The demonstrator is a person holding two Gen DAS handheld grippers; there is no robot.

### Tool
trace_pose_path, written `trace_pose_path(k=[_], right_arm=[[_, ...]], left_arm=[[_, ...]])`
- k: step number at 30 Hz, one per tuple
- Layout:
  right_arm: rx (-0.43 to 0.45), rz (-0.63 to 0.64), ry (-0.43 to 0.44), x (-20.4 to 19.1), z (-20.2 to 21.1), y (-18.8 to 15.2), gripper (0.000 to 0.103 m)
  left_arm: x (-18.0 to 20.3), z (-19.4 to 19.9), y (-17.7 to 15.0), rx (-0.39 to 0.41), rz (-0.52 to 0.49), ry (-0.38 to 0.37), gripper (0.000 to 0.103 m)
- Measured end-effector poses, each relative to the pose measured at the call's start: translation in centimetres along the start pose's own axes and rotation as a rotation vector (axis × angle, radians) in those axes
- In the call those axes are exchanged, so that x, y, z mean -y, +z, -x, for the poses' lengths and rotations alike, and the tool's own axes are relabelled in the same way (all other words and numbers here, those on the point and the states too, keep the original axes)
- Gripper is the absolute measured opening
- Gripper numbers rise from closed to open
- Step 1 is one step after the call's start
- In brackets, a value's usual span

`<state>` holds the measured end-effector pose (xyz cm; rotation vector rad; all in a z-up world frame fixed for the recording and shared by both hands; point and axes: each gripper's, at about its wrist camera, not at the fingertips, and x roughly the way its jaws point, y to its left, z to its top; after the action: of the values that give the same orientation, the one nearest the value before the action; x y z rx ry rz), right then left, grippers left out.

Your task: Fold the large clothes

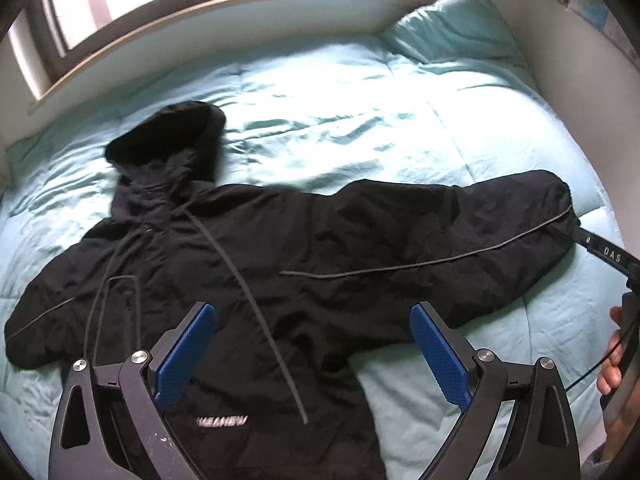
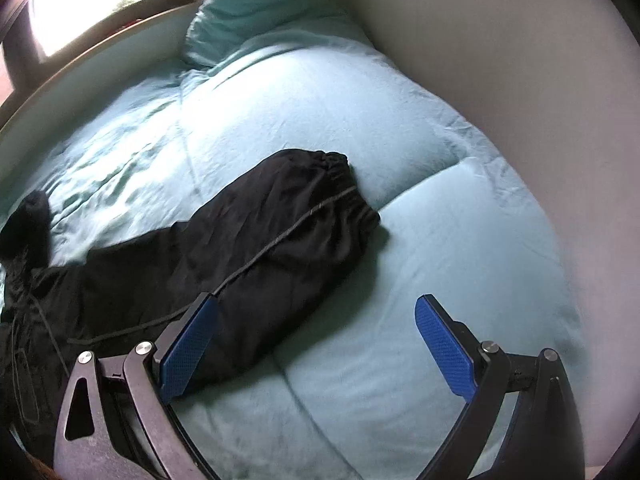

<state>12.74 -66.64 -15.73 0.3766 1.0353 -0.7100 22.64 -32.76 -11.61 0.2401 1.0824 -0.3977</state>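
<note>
A black hooded jacket (image 1: 256, 264) lies spread face up on the light blue bed, hood (image 1: 168, 140) toward the window, both sleeves stretched out sideways. My left gripper (image 1: 312, 320) hovers open above the jacket's chest, blue pads wide apart, nothing between them. The right sleeve (image 2: 280, 232) with its elastic cuff (image 2: 344, 184) reaches out to the right. My right gripper (image 2: 316, 320) is open just above the sleeve's lower edge, its left pad (image 2: 188, 348) over the black cloth, its right pad over bare bedding.
A light blue duvet (image 1: 360, 120) covers the bed, with a matching pillow (image 1: 452, 28) at the far right corner. A window and wooden sill run along the far side. A white wall (image 2: 500, 60) borders the right. A hand (image 1: 612, 364) holds the other gripper at right.
</note>
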Motion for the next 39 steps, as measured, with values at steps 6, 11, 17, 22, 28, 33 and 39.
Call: trace_pose_path(k=[6, 11, 17, 22, 28, 33, 39], right_arm=[[-0.001, -0.029, 0.026, 1.0, -3.1, 1.6, 0.093], [-0.024, -0.107, 0.105, 2.9, -5.7, 2.5, 0.089], [-0.067, -0.143, 0.169, 3.4, -8.5, 3.2, 0.084], [-0.041, -0.111, 0.278, 2.4, -6.5, 3.2, 0.030], [0.060, -0.075, 0.204, 2.5, -3.0, 2.3, 0.026], [-0.125, -0.123, 0.102, 3.2, -9.1, 1.2, 0.025], [-0.001, -0.009, 0.159, -1.1, -2.4, 2.2, 0.023]], left_arm=[[1.8, -5.6, 1.5, -0.064, -0.043, -0.017, 0.098], [3.0, -12.6, 1.3, -0.123, -0.084, -0.054, 0.098], [3.9, -19.5, 0.7, -0.233, -0.087, -0.115, 0.098], [4.4, -21.2, -0.1, -0.250, -0.103, -0.101, 0.097], [4.5, -21.2, -0.7, -0.240, -0.096, -0.132, 0.097], [4.6, -21.8, -1.5, -0.269, -0.143, -0.126, 0.096], [-1.2, -12.9, -3.1, -0.150, -0.067, -0.245, 0.091]])
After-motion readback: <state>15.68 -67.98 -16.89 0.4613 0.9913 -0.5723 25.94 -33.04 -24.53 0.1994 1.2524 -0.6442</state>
